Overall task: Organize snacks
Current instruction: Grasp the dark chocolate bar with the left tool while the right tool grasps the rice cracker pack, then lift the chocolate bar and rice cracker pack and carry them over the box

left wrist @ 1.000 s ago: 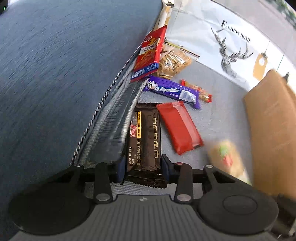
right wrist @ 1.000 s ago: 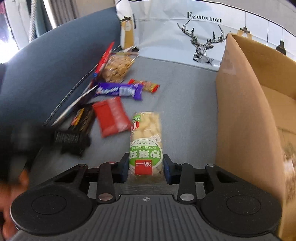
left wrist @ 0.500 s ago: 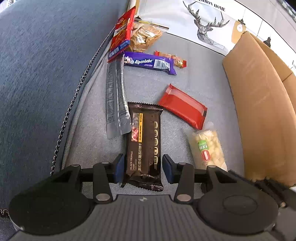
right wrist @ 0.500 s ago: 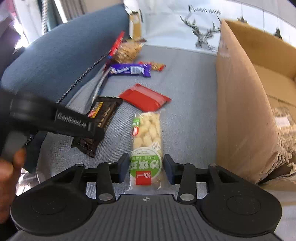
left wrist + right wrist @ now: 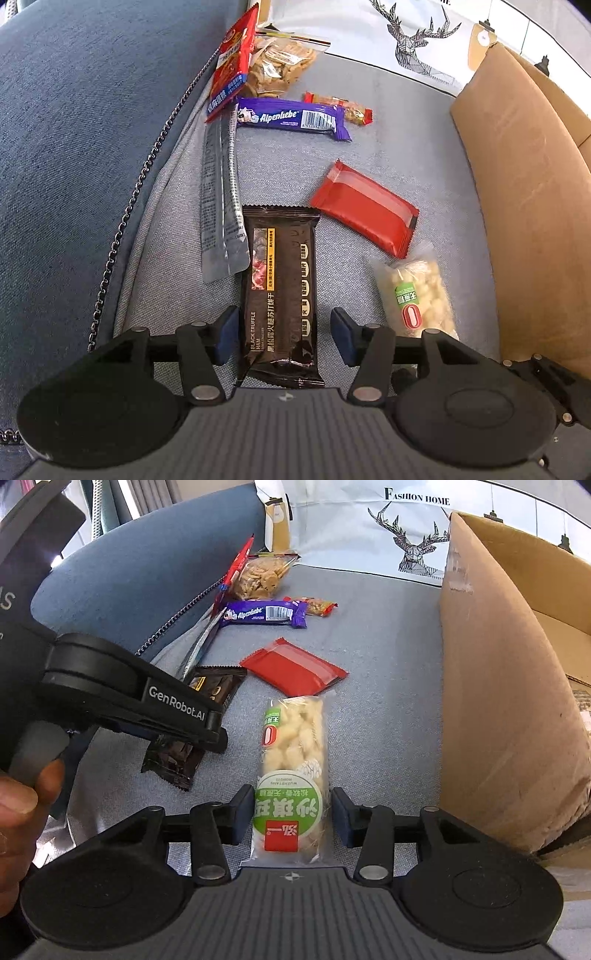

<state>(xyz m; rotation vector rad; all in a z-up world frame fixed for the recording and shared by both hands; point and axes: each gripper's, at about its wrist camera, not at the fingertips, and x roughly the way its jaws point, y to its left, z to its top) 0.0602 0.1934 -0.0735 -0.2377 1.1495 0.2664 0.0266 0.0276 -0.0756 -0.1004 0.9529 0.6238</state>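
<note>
Left wrist view: the left tool (image 5: 282, 334) is opening, its pads clear of the dark bar (image 5: 280, 291) lying lengthwise between them on the sofa (image 5: 388, 155).

Right wrist view: the right tool (image 5: 290, 816) stands spread around the puffed-rice pack (image 5: 293, 771), long axis straight ahead, beside the box (image 5: 491, 686).

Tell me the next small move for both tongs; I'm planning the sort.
Probably lift both clear. The left tongs are opening, with a gap beside the dark bar; the right tongs stand apart from the rice bar. Both bars lie flat on the sofa.
</note>
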